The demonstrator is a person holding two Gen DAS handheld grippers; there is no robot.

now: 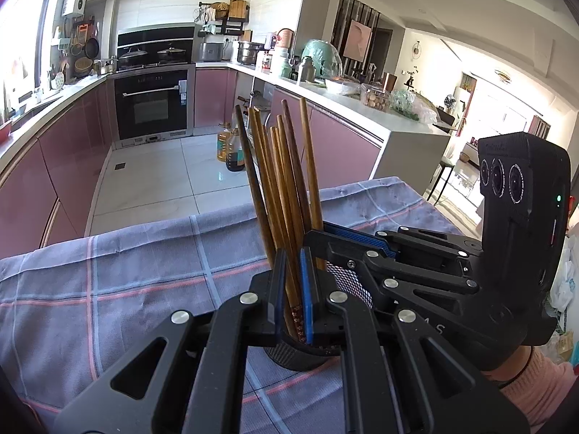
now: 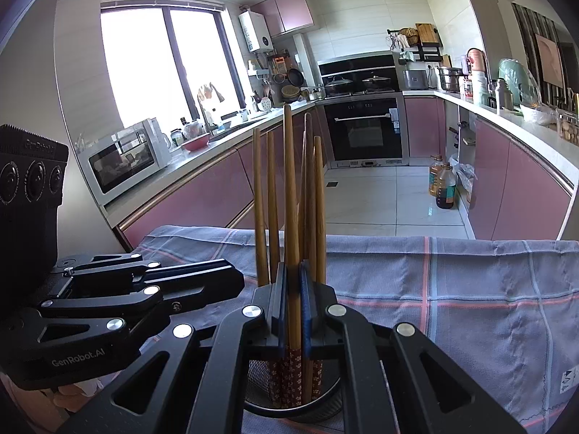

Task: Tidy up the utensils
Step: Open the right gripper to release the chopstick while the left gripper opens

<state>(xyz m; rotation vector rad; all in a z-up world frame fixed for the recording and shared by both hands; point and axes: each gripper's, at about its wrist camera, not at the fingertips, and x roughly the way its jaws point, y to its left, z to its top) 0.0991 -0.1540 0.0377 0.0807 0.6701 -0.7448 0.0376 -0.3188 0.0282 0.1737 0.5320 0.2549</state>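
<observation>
Several wooden chopsticks (image 1: pixel 286 181) stand upright in a round black mesh holder (image 1: pixel 300 356) on the checked cloth. My left gripper (image 1: pixel 293 300) is shut on a few of the chopsticks just above the holder's rim. My right gripper (image 2: pixel 294 311) is shut on one chopstick (image 2: pixel 291 195) above the same holder (image 2: pixel 293 407). The right gripper also shows in the left wrist view (image 1: pixel 362 242), coming in from the right. The left gripper also shows in the right wrist view (image 2: pixel 235 282), at the left beside the chopsticks.
A blue-grey checked cloth (image 1: pixel 144 282) covers the table (image 2: pixel 470 307). Beyond its far edge lie the kitchen floor, pink cabinets (image 1: pixel 65 152), an oven (image 1: pixel 152 105) and oil bottles (image 1: pixel 231 150) on the floor. A microwave (image 2: pixel 123 159) stands on the counter.
</observation>
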